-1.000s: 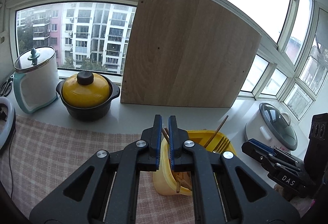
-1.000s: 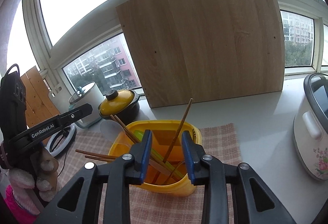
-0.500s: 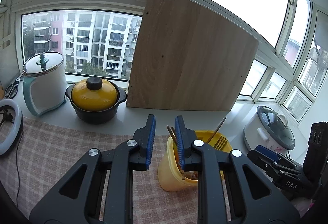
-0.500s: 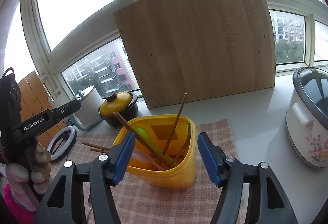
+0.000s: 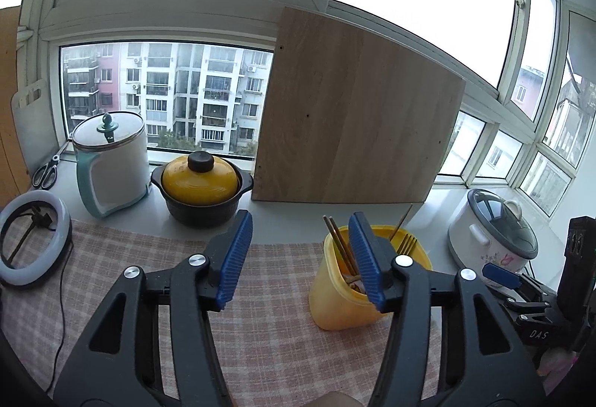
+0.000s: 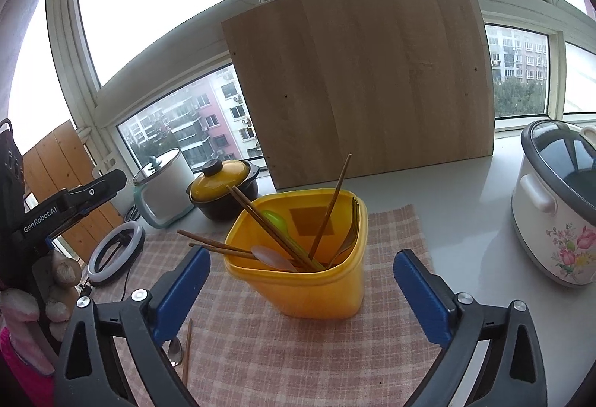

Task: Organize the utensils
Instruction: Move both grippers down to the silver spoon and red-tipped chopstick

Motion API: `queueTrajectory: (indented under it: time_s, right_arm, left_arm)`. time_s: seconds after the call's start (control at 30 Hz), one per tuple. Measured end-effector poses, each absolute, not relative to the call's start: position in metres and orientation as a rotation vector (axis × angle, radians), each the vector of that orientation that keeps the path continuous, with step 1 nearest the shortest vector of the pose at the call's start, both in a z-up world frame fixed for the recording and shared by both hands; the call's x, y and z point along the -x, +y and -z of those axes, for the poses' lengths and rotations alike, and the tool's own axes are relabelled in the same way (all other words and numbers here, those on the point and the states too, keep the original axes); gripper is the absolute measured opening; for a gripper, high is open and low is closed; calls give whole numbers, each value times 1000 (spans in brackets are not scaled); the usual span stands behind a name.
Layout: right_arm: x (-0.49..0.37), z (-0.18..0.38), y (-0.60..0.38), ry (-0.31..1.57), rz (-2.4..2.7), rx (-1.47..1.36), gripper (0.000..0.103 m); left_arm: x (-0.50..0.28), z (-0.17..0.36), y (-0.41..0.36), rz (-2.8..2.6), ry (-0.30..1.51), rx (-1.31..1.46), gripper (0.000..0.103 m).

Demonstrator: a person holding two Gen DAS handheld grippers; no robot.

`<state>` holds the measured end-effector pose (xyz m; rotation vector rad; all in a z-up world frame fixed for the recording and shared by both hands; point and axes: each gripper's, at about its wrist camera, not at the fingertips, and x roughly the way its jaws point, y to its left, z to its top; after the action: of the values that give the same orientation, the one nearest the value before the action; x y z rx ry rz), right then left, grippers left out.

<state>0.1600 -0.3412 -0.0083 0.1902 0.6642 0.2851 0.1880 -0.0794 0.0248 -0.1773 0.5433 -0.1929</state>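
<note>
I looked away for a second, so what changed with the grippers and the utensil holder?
Both grippers, left gripper and right gripper, are opening and have pulled back from the yellow plastic utensil holder, letting go of the wooden chopsticks now inside. The holder stayed put.

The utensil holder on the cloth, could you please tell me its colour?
The utensil holder is yellow, clearest in the right wrist view.

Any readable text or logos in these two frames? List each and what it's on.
"GenRobot.AI": white lettering on the black arm of the left gripper, seen from the right wrist view.
"DAS": white lettering on the black body of the right gripper, seen from the left wrist view; it may be part of a longer word, the rest is hidden.
No other text is readable.
</note>
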Motion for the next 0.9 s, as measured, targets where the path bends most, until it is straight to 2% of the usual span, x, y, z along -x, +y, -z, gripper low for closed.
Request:
queueTrajectory:
  time_s: [0.07, 0.23, 0.9]
  right_arm:
    - [-157, 8, -339, 664, -284, -181, 103]
    - [-147, 8, -333, 676, -274, -170, 103]
    - [-105, 18, -298, 651, -240, -40, 103]
  left_arm:
    - [-181, -24, -76, 186, 542, 175, 70]
    - [-162, -19, -68, 169, 552, 158, 79]
    - [-92, 62, -8, 43, 813, 219, 80]
